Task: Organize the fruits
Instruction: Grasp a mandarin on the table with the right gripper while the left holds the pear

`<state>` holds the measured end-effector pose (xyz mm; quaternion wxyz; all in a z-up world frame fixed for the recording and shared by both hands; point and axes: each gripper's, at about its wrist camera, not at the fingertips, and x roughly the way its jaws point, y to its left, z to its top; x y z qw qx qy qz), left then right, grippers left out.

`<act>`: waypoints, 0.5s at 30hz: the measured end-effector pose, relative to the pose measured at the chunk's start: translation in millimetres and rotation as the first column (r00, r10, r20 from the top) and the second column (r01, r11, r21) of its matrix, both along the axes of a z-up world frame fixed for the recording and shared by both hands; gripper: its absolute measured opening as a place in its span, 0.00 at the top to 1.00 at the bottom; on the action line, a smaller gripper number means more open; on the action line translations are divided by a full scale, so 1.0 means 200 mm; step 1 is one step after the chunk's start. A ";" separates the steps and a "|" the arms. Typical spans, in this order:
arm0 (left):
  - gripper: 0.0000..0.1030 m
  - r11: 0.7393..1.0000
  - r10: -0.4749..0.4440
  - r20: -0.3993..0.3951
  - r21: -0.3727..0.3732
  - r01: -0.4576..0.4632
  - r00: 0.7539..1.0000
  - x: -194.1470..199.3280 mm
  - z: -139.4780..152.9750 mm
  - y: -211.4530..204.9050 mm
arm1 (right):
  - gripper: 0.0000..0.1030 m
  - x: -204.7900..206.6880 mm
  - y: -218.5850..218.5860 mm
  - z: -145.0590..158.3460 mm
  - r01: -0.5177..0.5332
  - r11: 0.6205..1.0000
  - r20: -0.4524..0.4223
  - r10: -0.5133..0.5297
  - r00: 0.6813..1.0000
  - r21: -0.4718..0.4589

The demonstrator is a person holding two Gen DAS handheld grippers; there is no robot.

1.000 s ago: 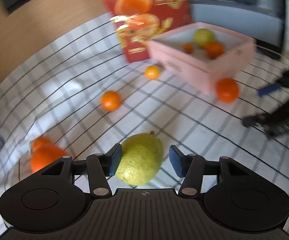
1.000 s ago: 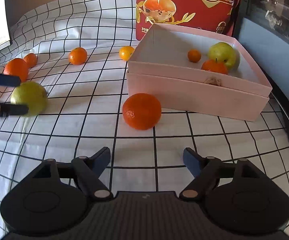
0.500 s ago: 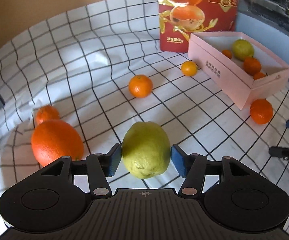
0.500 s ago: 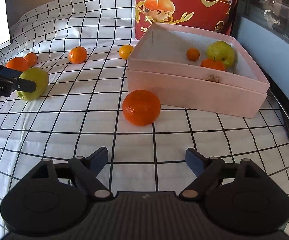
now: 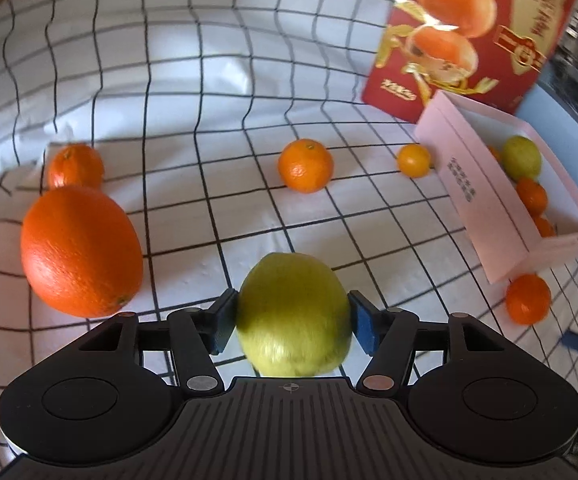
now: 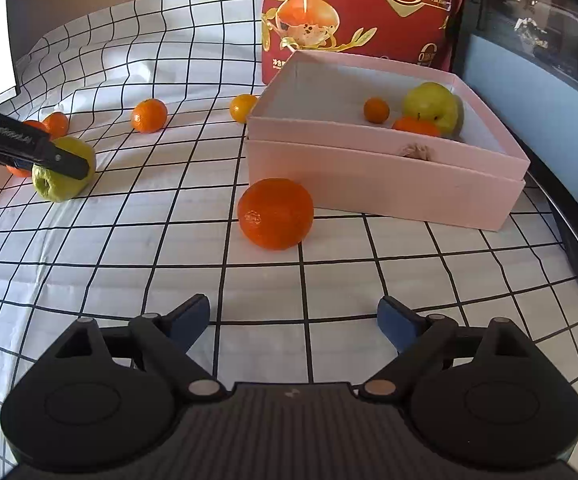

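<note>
A yellow-green pear lies on the checked cloth between the fingers of my left gripper. Its jaws are opening, with the blue pads close beside the pear's sides. The right wrist view shows the same pear resting on the cloth under a left finger. My right gripper holds nothing, and its jaws are opening too. An orange sits ahead of it, in front of the pink box. The box holds another pear and a few small oranges.
A big orange lies just left of the left gripper, with a mandarin behind it. Two more mandarins lie mid-cloth. A red snack bag stands behind the box. A dark ledge borders the right side.
The left gripper rolled level and moved in around the pear, its jaws spreading wider. The pear stayed on the cloth. The right gripper kept still while its jaws widened.
</note>
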<state>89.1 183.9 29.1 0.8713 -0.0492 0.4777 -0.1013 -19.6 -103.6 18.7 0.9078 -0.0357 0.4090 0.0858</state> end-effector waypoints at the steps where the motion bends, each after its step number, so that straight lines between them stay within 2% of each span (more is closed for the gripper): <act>1: 0.36 1.000 0.017 -0.008 -0.008 -0.017 1.000 0.01 -0.01 0.00 | 0.10 0.00 0.00 0.00 0.002 1.000 0.004 -0.002 1.000 0.000; 7: 0.38 0.997 0.070 -0.009 -0.040 -0.070 0.998 0.03 -0.02 0.01 | 0.04 -0.01 -0.01 -0.01 0.015 1.000 0.014 -0.015 1.000 0.002; 11: 0.38 0.999 0.040 0.001 -0.028 -0.040 0.999 0.01 -0.02 0.01 | 0.00 -0.01 -0.03 -0.02 0.018 1.000 0.017 -0.018 1.000 0.007; 15: 0.38 0.999 0.030 0.007 -0.021 -0.030 1.000 -0.01 -0.02 0.00 | 0.00 -0.01 -0.03 -0.03 0.027 1.000 0.025 -0.027 0.999 0.010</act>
